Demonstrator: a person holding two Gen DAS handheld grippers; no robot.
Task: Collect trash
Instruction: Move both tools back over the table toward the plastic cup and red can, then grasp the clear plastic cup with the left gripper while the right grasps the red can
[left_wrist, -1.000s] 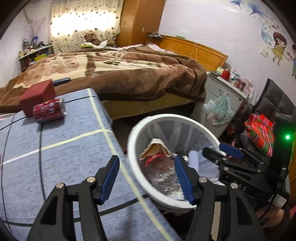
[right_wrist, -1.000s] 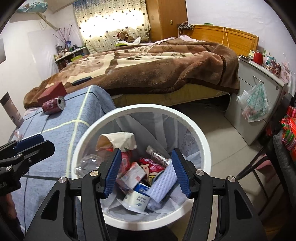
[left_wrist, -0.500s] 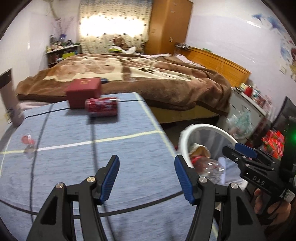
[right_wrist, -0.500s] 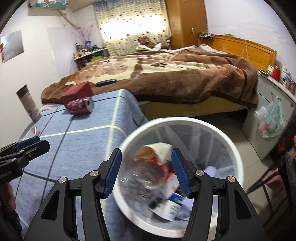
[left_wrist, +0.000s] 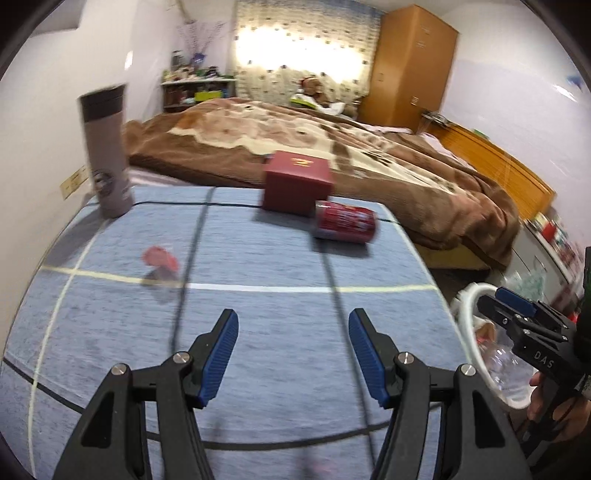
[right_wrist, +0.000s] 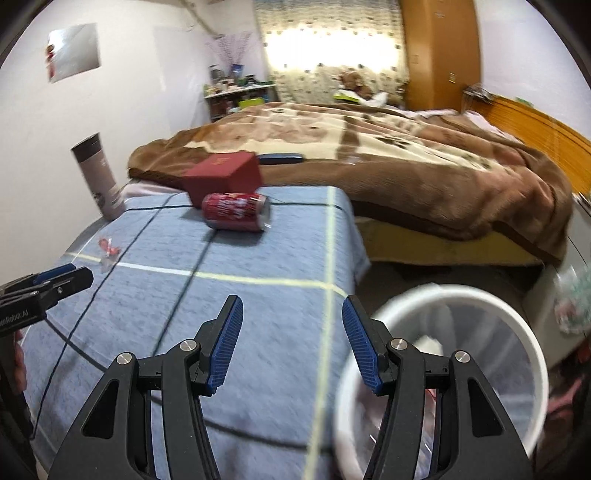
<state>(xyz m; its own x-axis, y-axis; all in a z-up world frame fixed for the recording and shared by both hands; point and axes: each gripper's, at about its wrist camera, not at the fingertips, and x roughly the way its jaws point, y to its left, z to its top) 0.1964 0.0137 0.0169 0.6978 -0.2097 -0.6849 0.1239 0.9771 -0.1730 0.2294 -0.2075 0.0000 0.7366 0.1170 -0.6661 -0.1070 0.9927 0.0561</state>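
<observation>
Blue cloth covers the desk (left_wrist: 280, 332) beside a bed. Left tool (left_wrist: 293, 354) and right tool (right_wrist: 291, 341) both hang over it, jaws spread, holding nothing. Ahead of both lies a red can (right_wrist: 236, 211) on its side against a red box (left_wrist: 297, 182); a small red wrapper (left_wrist: 161, 258) sits ahead-left. White bin (right_wrist: 532, 343) stands right of the right tool, probably kept close for drops. A second ago both tools pointed into the bin; they have since swung toward the desk.
</observation>
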